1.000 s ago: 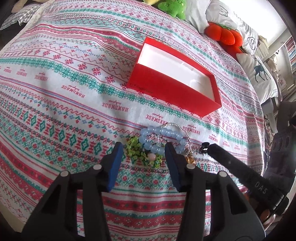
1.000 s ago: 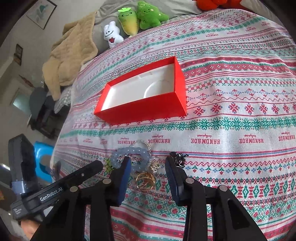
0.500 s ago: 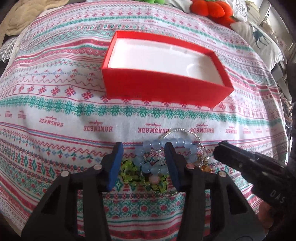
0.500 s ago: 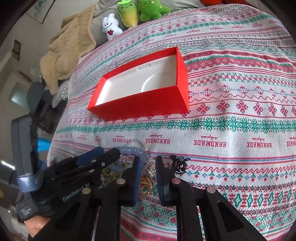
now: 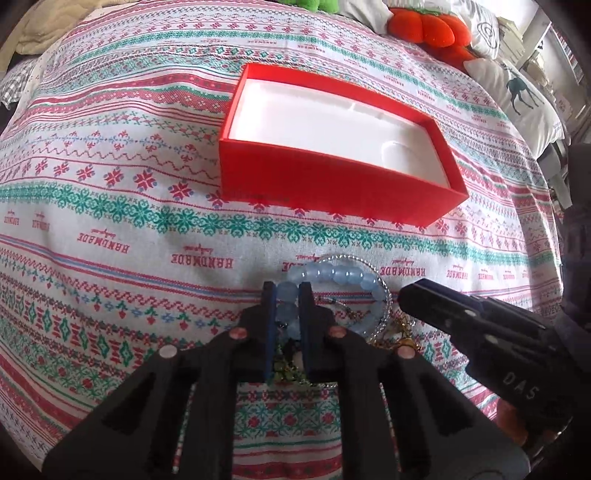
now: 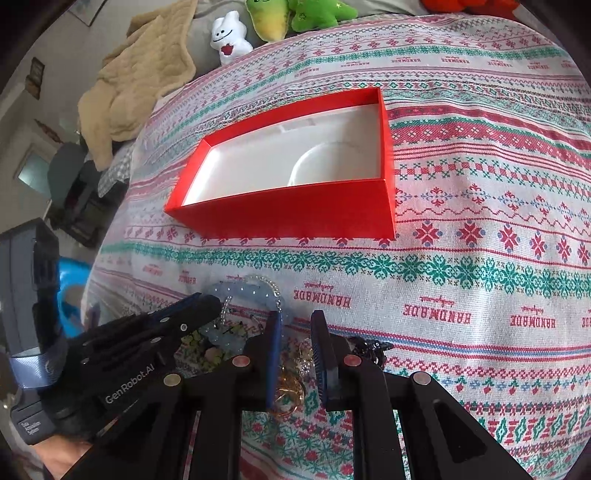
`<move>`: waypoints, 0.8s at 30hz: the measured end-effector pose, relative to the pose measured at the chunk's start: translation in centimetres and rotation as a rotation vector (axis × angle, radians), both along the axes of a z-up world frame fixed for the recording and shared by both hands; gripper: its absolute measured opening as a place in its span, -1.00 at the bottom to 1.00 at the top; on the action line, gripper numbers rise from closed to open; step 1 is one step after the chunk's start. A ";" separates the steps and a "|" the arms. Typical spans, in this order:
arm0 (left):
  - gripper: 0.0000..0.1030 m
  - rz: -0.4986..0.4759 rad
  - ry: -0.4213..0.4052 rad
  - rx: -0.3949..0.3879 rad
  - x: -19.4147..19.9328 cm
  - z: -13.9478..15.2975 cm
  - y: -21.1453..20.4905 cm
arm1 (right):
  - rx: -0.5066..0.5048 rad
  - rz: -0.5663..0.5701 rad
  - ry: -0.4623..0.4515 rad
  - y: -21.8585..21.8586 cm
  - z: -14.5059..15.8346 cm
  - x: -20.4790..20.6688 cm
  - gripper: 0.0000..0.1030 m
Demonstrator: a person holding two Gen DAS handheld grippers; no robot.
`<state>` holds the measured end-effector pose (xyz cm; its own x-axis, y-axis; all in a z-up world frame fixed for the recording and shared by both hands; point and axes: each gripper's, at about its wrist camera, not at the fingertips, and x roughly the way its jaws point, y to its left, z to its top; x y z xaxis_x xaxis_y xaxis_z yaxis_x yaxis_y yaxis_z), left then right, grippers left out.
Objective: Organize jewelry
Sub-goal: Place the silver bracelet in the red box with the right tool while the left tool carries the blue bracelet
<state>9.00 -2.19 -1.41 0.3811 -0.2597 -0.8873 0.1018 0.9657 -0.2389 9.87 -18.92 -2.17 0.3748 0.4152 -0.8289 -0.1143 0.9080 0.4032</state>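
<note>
A heap of jewelry lies on the patterned bedspread in front of an open red box with a white lining. My left gripper points down into the heap, its jaws closing, and its blue pads press on the pale blue bead bracelet. A green bead piece lies under its fingers. Just right of it, my right gripper stands with narrow jaws over the gold rings, which sit between the pads. A small black piece lies beside its right finger. The red box holds nothing.
Plush toys and a beige blanket lie at the bed's far edge. An orange plush and pillows are at the far right. A silver chain circles the blue beads. The bed's edge drops off at the left in the right wrist view.
The left jaws went from wide apart to closed on the blue beads. The right jaws narrowed around the gold rings. Both grippers moved in and down onto the heap.
</note>
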 end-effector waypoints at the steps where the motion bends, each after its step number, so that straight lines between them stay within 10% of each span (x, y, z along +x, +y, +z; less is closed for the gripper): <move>1: -0.74 0.004 0.001 -0.013 -0.1 0.2 0.4 | -0.001 0.006 -0.001 0.1 0.0 0.1 -0.68; 24: -0.74 0.054 -0.142 -0.198 -1.1 6.5 4.3 | 0.065 0.088 0.014 3.0 0.0 1.1 -0.92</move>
<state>7.93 2.07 5.14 0.5168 -0.3993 -0.7573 0.0975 0.9063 -0.4113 11.01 -15.88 -2.19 0.3228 0.4989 -0.8043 -0.1862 0.8666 0.4629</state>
